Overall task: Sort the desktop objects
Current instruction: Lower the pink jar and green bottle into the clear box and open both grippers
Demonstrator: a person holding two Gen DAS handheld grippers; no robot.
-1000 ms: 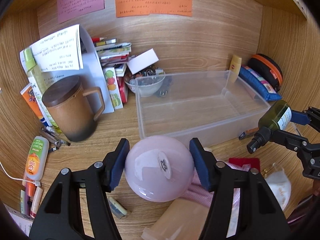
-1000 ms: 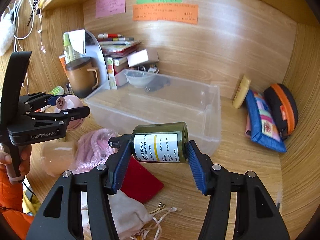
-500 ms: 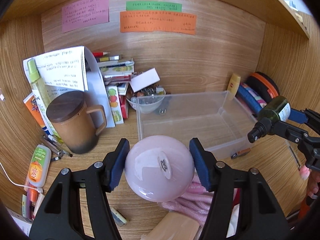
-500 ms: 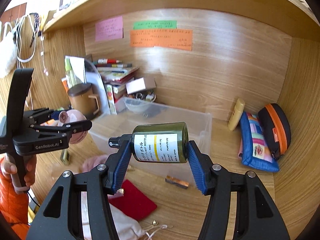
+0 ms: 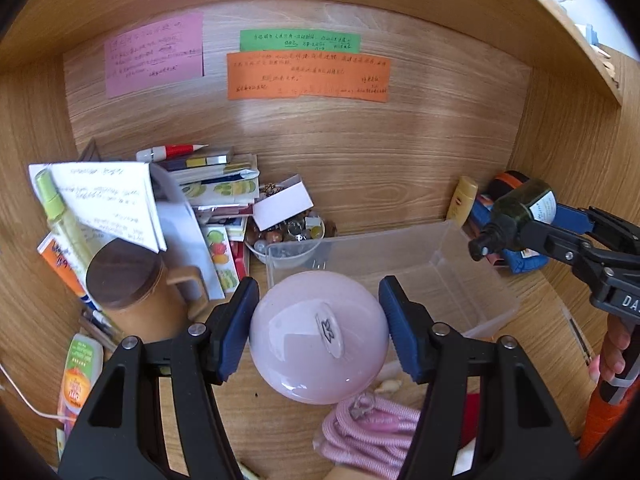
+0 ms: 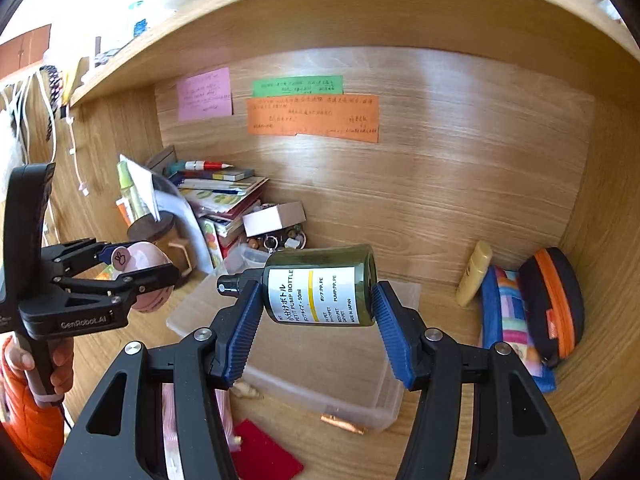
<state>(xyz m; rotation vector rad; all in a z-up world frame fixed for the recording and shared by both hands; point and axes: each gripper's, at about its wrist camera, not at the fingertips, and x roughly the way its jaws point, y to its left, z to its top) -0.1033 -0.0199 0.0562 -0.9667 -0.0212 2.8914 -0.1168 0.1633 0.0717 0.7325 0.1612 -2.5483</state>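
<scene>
My left gripper (image 5: 319, 332) is shut on a round pale pink container (image 5: 318, 334) with a small sticker on top, held up above the desk in front of the clear plastic bin (image 5: 472, 292). In the right wrist view the same pink container (image 6: 146, 276) shows at the left in that gripper (image 6: 136, 268). My right gripper (image 6: 318, 312) is shut on a dark green pump bottle (image 6: 320, 284) lying sideways with its white label up. The pump bottle (image 5: 520, 210) hangs over the bin's right end in the left wrist view. The bin (image 6: 360, 356) looks empty.
A brown lidded mug (image 5: 132, 296), papers, stacked books and a bowl of trinkets (image 5: 288, 236) crowd the back left. A yellow tube (image 6: 474, 272), a colourful pouch (image 6: 508, 320) and an orange-trimmed case (image 6: 552, 304) lie at the right. Pink cord (image 5: 368, 436) and red cloth (image 6: 264, 456) lie in front.
Both grippers have risen with their loads still held, so the desk, bin and clutter sit lower and farther in both views. The pink pouch and cloth below have slid towards the frame's bottom.
</scene>
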